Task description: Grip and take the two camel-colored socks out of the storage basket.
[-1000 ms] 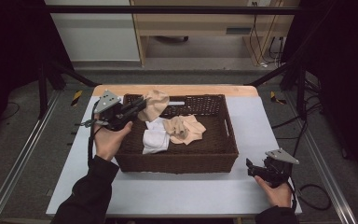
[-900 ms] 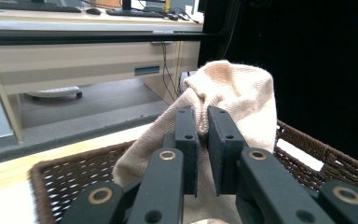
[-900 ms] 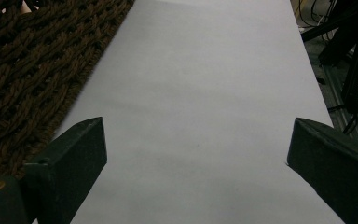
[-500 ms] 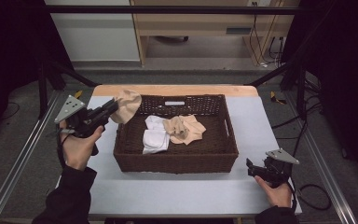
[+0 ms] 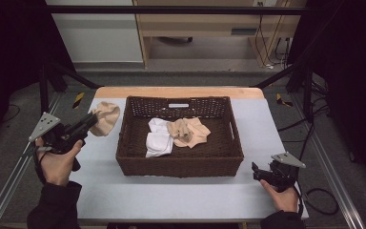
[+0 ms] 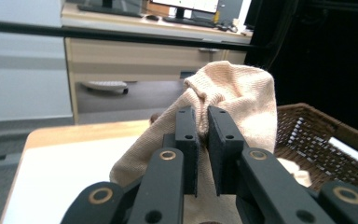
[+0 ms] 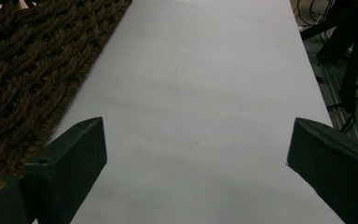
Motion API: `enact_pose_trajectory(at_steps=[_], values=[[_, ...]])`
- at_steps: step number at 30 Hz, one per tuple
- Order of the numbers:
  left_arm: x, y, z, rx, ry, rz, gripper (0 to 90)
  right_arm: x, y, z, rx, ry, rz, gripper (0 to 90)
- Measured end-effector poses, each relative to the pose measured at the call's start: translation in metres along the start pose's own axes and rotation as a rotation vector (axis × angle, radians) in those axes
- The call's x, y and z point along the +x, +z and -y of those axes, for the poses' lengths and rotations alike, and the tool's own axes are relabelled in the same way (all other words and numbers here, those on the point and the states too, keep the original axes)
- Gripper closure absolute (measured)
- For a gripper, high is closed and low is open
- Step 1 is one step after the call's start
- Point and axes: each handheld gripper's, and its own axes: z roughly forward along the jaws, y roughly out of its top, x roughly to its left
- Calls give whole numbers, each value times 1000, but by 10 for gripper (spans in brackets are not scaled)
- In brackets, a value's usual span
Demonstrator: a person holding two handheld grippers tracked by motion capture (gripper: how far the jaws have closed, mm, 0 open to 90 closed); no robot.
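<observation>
Black fingers of the left gripper are clamped on a beige cloth, held just above the white worktop left of the wicker basket. Inside the basket lie another beige cloth and a white cloth. Near the basket's front right corner, the right gripper rests with its fingers spread wide, holding nothing.

Both grippers were matte black: the left gripper and the right gripper each carried a grey three-cornered plate on top. Brass-ringed pivot holes and small screw holes marked the left gripper's links and flat pads. The person wore dark long sleeves; a black cable trailed from the right gripper.
</observation>
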Motion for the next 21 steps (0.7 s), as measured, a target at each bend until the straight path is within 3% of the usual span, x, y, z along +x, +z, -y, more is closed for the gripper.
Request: enact_pose_trajectory(at_steps=[5, 12, 14, 21], values=[[13, -2, 15, 37, -19, -39, 822, 0, 1, 0, 1, -1, -2, 51], [21, -2, 32, 87, -25, -77, 822, 0, -1, 0, -3, -4, -5, 52], [25, -3, 45, 135, -14, -111, 822, 1, -2, 1, -3, -6, -6, 52], [39, -1, 71, 236, -22, -151, 822, 1, -3, 1, -9, -8, -9, 52]])
